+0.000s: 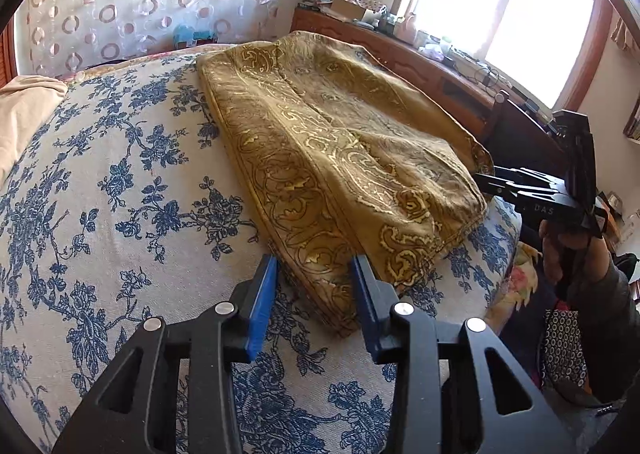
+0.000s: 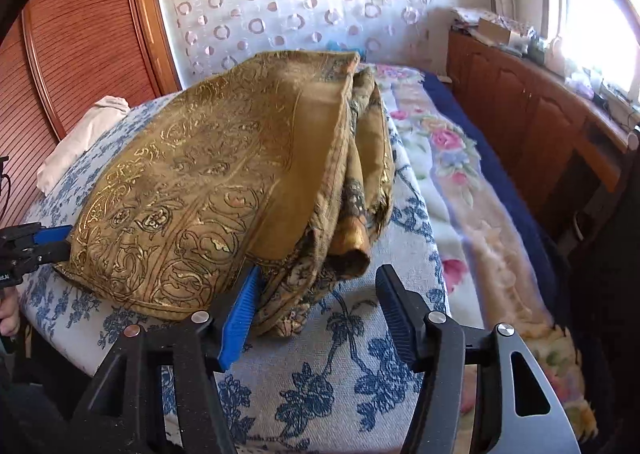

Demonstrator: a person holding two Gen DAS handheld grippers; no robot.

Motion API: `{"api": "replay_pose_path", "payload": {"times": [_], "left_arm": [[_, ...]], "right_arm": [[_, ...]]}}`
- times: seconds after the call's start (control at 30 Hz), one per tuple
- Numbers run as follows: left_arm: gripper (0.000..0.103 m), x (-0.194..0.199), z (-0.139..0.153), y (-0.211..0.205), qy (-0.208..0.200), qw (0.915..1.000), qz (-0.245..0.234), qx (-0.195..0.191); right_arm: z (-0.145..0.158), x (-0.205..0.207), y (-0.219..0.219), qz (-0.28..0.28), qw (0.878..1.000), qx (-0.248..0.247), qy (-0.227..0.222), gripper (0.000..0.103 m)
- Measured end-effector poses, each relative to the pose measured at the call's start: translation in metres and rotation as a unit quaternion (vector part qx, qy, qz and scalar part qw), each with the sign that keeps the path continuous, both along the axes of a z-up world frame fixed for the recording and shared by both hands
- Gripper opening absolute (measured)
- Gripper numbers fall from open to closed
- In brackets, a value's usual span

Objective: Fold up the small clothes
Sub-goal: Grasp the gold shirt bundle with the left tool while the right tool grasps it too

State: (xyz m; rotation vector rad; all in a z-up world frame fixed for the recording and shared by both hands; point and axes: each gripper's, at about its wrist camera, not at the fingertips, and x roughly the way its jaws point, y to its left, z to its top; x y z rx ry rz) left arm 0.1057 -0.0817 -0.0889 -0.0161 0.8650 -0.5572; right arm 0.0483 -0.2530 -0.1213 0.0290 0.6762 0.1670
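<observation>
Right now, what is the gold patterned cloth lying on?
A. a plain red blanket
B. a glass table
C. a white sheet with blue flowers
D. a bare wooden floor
C: the gold cloth lies folded on a white sheet printed with blue flowers, and both open grippers, the left and the right, sit at its near edge.
</observation>
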Motion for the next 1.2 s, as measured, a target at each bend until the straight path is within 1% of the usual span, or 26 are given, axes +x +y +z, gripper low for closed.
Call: {"api": "replay_pose_path", "payload": {"times": [0.17,0.23,0.27,0.3,0.33,0.4,0.43,0.47,0.5,0.53,0.63,0.67,0.77,0.87,0.9,1.0,1.1,1.2], "left_arm": [[0.038,-0.006,-0.001,-0.006,-0.005,1.0,-0.005,-0.001],[0.021,-0.007,-0.002,-0.008,-0.008,0.9999,-0.007,0.0],[0.016,-0.008,-0.002,-0.009,-0.013,0.9999,-0.004,0.005],[0.01,-0.009,0.0,-0.01,-0.018,0.9998,-0.005,0.005],[0.008,-0.01,0.003,-0.01,-0.025,0.9997,-0.005,0.001],[0.007,-0.013,0.012,-0.009,-0.039,0.9992,-0.004,-0.013],[0.006,-0.015,0.017,-0.007,-0.044,0.9988,-0.004,-0.022],[0.006,-0.015,0.023,-0.005,-0.051,0.9982,-0.003,-0.033],[0.006,-0.016,0.03,-0.003,-0.059,0.9974,-0.003,-0.041],[0.006,-0.017,0.036,-0.002,-0.065,0.9968,-0.003,-0.045],[0.006,-0.014,0.058,-0.001,-0.082,0.9946,-0.01,-0.062],[0.006,-0.01,0.068,0.0,-0.087,0.9935,-0.014,-0.072],[0.005,0.005,0.092,-0.001,-0.108,0.9902,-0.016,-0.086],[0.005,0.027,0.108,-0.001,-0.134,0.9872,-0.007,-0.087],[0.005,0.037,0.111,0.001,-0.138,0.9864,0.001,-0.089],[0.005,0.067,0.113,0.006,-0.132,0.9864,0.02,-0.097],[0.005,0.091,0.115,0.003,-0.132,0.987,0.03,-0.087],[0.005,0.118,0.116,-0.001,-0.129,0.9881,0.038,-0.074]], "right_arm": [[0.0,-0.002,0.008,0.01,1.0,-0.005,-0.003,0.061],[-0.001,-0.002,0.012,0.016,1.0,-0.008,-0.004,0.059],[-0.001,-0.002,0.012,0.018,1.0,-0.007,-0.005,0.055],[-0.001,-0.003,0.014,0.022,1.0,-0.005,-0.006,0.046],[-0.002,0.001,0.014,0.026,1.0,-0.002,-0.006,0.042],[-0.003,0.003,0.018,0.032,0.999,-0.009,-0.008,0.026],[-0.004,0.005,0.017,0.038,0.999,-0.004,-0.007,0.023],[-0.004,0.006,0.015,0.041,0.999,0.007,-0.004,0.015],[-0.004,0.008,0.012,0.043,0.999,0.018,-0.002,0.013],[-0.003,0.008,0.01,0.047,0.999,0.026,-0.004,0.012],[0.006,0.003,0.004,0.056,0.997,0.038,-0.031,0.011],[0.013,0.002,0.0,0.058,0.996,0.045,-0.043,0.01],[0.04,0.002,-0.011,0.06,0.993,0.069,-0.079,0.01],[0.066,0.012,-0.02,0.062,0.989,0.083,-0.106,0.01],[0.074,0.018,-0.021,0.064,0.988,0.086,-0.113,0.01],[0.089,0.038,-0.022,0.068,0.986,0.078,-0.128,0.01],[0.092,0.063,-0.023,0.071,0.986,0.075,-0.134,0.01],[0.09,0.089,-0.023,0.072,0.986,0.072,-0.13,0.01]]}}
